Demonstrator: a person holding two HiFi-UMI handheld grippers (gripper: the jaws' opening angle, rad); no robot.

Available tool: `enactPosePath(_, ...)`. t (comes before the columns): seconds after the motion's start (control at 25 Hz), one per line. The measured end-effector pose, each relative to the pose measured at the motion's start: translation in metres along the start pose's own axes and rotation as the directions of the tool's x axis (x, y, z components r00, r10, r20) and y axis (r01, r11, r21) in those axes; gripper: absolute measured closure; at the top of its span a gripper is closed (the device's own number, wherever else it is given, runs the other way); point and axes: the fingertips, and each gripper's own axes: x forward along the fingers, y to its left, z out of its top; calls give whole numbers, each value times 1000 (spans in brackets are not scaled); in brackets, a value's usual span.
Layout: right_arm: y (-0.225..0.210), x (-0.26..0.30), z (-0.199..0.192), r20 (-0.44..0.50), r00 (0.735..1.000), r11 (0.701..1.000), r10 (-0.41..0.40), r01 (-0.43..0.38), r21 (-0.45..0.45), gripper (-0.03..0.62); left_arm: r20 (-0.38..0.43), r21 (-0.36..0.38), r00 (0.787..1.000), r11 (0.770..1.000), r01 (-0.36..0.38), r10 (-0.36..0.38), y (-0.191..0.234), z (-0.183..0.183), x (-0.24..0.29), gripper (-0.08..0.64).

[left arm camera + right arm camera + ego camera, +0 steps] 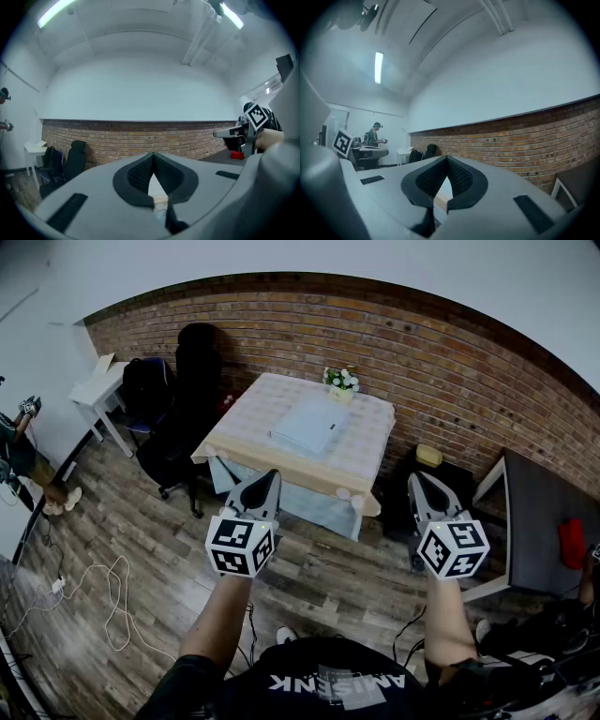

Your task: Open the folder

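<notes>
A pale blue folder (pixel 307 424) lies flat and closed in the middle of a table (pixel 365 455) with a cream cloth, ahead of me against the brick wall. My left gripper (pixel 272 476) is held level in the air, short of the table's near edge, shut and with nothing in it. My right gripper (pixel 420 480) hangs level to the right of the table, also shut and holding nothing. In the left gripper view the jaws (pixel 152 157) meet at their tips, and the right gripper (pixel 225 133) shows at the right edge. The right gripper view shows its jaws (pixel 446 160) closed too.
A small pot of white flowers (pixel 341 380) stands at the table's far edge. Black chairs (pixel 178 442) and a white side table (pixel 97 390) are at the left. A dark desk (pixel 539 521) with a red thing (pixel 573 543) is at the right. Cables (pixel 89 592) lie on the wooden floor.
</notes>
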Motion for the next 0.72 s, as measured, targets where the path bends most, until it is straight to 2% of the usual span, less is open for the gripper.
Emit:
enactPosePath(0.2, -5, 8, -1, -5, 1000, 1000, 0, 0, -10, 552, 12, -86, 1000, 996, 9, -8, 7, 0, 8, 552)
enactPosePath(0.44, 0, 13, 0, 1, 1000, 1000, 8, -8, -1, 552, 6, -18, 1000, 1000, 1, -1, 14, 0, 10, 552)
enactPosePath(0.72, 10, 24, -7, -5, 1000, 1000, 3, -3, 13, 551, 9, 1, 1000, 1000, -1, 1, 24, -6, 14, 552)
